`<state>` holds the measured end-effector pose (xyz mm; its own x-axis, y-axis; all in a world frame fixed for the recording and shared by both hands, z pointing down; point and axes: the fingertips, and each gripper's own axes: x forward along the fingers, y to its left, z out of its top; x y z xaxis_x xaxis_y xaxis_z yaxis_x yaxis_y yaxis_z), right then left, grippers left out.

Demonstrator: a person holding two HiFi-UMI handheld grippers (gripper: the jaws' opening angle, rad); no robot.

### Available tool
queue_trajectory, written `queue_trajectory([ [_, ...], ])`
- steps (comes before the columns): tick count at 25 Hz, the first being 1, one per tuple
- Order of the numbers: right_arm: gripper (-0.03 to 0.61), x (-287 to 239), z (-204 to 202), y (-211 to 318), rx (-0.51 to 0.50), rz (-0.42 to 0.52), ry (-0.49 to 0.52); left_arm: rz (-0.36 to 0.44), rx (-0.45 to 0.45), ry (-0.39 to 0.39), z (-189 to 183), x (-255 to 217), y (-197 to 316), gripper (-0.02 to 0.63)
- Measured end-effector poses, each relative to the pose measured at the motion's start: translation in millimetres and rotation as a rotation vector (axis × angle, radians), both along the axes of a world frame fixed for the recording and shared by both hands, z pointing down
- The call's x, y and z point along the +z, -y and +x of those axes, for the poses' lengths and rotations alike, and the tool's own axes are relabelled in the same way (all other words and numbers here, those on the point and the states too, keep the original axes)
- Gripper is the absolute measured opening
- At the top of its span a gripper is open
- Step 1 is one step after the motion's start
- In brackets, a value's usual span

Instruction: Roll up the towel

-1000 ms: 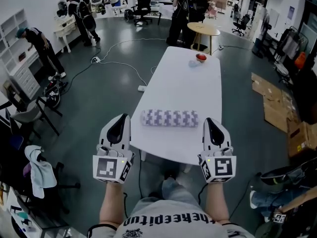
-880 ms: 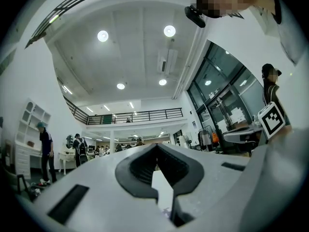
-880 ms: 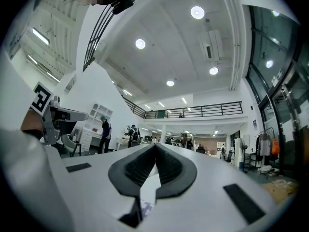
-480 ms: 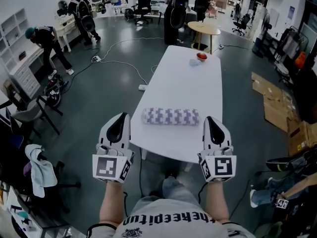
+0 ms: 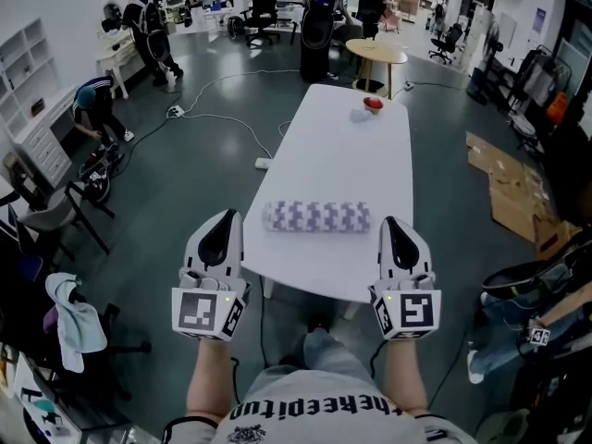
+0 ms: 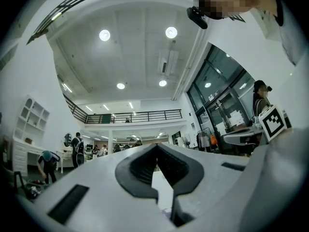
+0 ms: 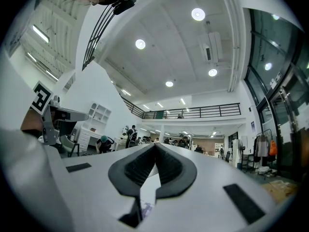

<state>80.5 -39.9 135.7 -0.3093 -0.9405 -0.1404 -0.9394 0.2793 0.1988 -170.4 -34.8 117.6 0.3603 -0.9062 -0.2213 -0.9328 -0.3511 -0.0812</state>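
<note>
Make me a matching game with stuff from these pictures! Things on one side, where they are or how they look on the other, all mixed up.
Things:
1. towel
2. red thing
3. cardboard
4. left hand-held gripper

Matches:
A. shut and empty
B. at the far end of the table
C. rolled up, near the table's near end
D. flat on the floor

Pairs: 1-C, 2-B, 3-D, 4-A

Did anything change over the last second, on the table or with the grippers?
Only in the background: the person at far left has crouched lower. The rolled towel lies where it was on the table; the left gripper and right gripper stay shut, empty, short of it.
</note>
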Motion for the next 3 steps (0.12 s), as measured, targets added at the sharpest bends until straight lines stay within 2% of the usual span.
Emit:
queue_trajectory([
  [3, 0.003, 0.2, -1.1, -1.4, 0.0, -0.001, -0.003, 0.0, 0.004, -0.003, 0.1, 0.5, -1.1, 0.005],
])
